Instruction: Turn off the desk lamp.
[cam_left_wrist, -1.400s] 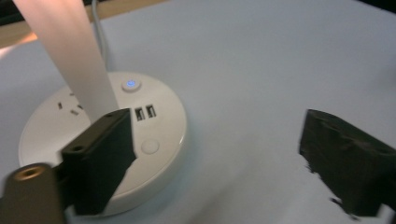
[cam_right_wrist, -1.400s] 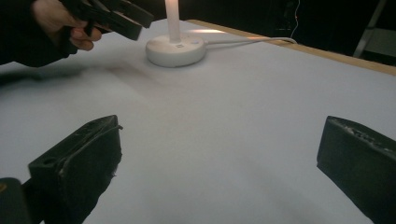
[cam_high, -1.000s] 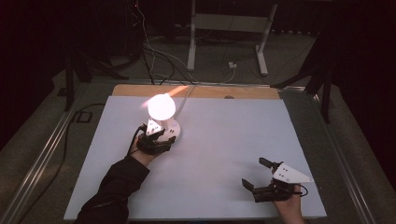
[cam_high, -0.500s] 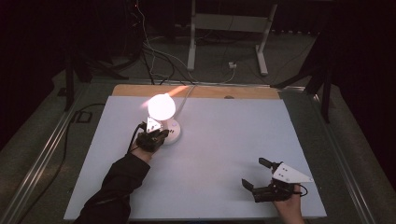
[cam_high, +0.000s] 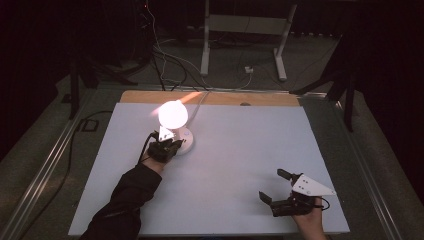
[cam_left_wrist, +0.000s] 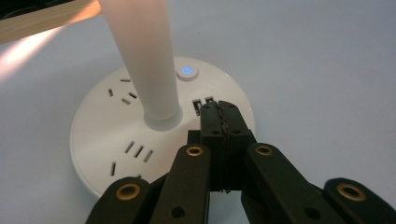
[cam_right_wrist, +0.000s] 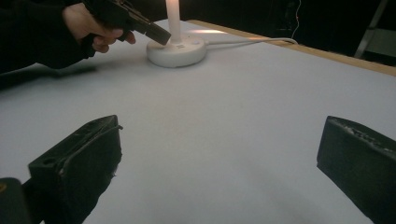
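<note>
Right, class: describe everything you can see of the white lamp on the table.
The lamp is lit: a glowing round head on a slim white stem, upright on a round, flat white base of smooth plastic. The base has socket slots and a small button glowing blue. A white cable runs from it toward the table's far wooden edge. It stands on the white tabletop, far left. The left gripper, fingers shut, is over the base by the stem.
</note>
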